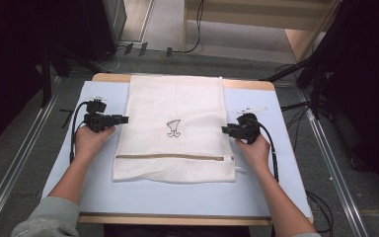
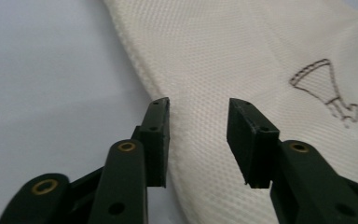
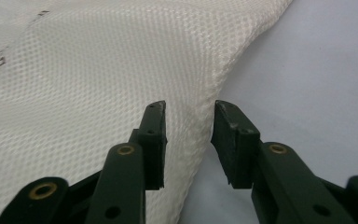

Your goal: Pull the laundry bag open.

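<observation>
Flanking the mesh bag (image 1: pixel 175 128), both hands (grippers parted) rest level.

The bench (image 1: pixel 256 192) is seen from above, near side, facing far. The mesh bag (image 1: pixel 175 128) edges are viewed closely from each side; the bag is shared.

Laundry bag (image 1: pixel 175 128): cream mesh cloth, open woven texture, matt, with a dark stitched emblem (image 1: pixel 173 129) and a tan zip band (image 1: pixel 172 157). Counter (image 1: pixel 98 182): smooth matt pale-blue covering over a wood edge. Left claw (image 2: pixel 198 123) and right claw (image 3: pixel 189 126): matt black plastic, brass-coloured rivets; pad faces look slightly rough.
</observation>
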Demonstrator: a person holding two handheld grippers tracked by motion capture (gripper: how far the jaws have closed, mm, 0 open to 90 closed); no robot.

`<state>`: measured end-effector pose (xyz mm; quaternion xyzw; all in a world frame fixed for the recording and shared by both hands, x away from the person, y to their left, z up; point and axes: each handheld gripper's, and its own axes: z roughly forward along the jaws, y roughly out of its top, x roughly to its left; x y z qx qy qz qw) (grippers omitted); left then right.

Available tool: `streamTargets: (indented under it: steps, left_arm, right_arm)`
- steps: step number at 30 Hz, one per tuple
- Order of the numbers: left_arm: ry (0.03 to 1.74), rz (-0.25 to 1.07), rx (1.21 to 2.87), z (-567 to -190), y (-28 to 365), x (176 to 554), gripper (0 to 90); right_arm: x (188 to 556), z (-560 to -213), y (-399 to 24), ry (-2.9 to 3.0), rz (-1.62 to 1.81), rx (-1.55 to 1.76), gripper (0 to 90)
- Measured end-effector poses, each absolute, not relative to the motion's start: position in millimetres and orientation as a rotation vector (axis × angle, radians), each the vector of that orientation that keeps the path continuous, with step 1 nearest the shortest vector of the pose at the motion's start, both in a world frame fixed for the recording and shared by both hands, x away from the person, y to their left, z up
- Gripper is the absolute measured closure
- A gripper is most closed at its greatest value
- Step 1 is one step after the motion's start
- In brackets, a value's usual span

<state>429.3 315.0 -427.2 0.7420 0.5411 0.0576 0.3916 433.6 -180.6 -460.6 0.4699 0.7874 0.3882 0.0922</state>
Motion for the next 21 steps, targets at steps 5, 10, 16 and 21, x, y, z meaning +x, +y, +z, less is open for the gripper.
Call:
streamTargets:
  steps: [5,10,16,21]
  left_arm:
    - [1.320,0.152,1.872,-412,308,414,54.6]
    - [1.271,0.163,1.936,-406,292,402,52.4]
    - [1.207,0.137,1.969,-402,275,391,48.7]
    - [1.170,0.132,1.992,-402,263,385,46.3]
  right_arm:
    - [412,-453,-188,2.342,1.185,1.365,66.7]
    - [391,-450,-191,2.359,1.208,1.327,66.7]
    - [378,-449,-194,2.368,1.234,1.318,66.4]
    - [370,-450,-193,2.391,1.221,1.292,66.1]
